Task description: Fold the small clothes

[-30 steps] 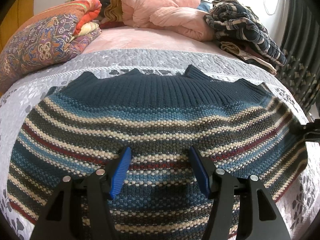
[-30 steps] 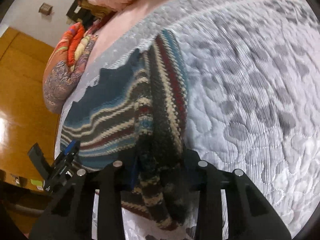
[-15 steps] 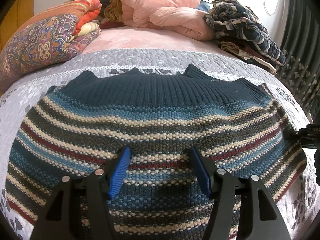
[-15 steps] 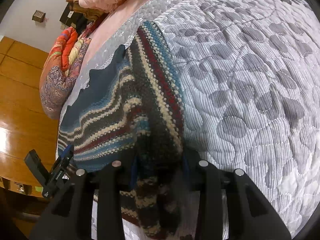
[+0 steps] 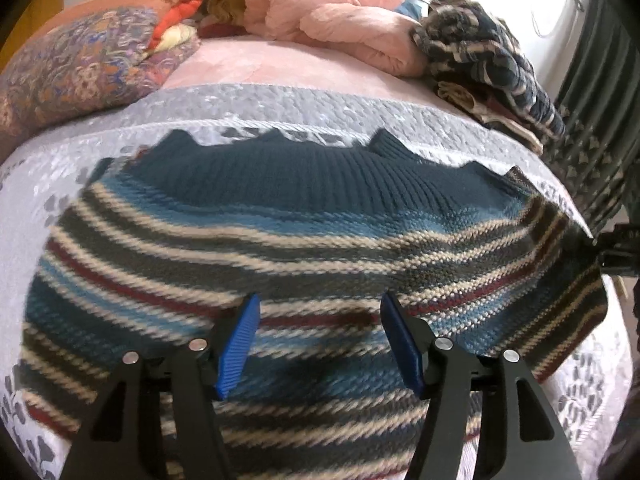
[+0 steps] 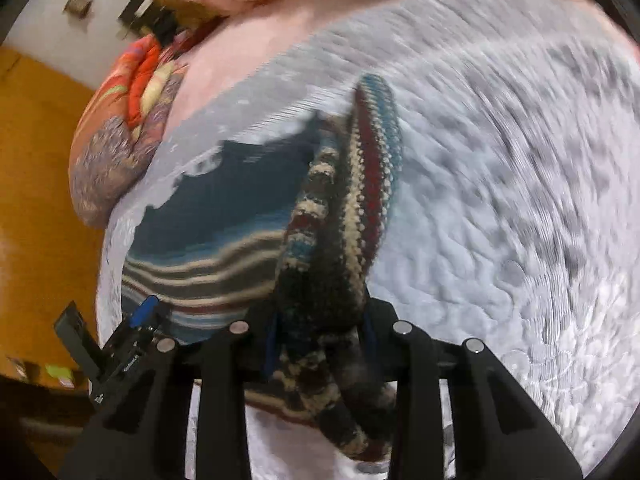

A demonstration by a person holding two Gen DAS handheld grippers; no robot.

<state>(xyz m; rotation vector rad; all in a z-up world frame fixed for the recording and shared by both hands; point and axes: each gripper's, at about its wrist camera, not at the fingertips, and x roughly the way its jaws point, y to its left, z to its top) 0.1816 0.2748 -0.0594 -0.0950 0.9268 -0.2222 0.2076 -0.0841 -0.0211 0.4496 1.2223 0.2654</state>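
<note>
Striped knit sweater [image 5: 304,240] lies spread flat on the grey quilted bed cover [image 5: 248,104], dark ribbed hem toward the pillows. My right claw [image 6: 320,332] is clenched on the sweater's right edge, a bunched strip of knit lifted off the cover. My left claw [image 5: 320,336] hangs released over the middle of the garment, blue pads [image 5: 240,340] apart, gripping nothing.

Step in hand, as I judge it: fold the right side in over the body. Plan: carry the pinched edge low and level across, left claw pressing the middle as an anchor so the bulk does not drag. Knit is thick and stretchy; release only once the edge lies parallel to the stripes' ends.
</note>
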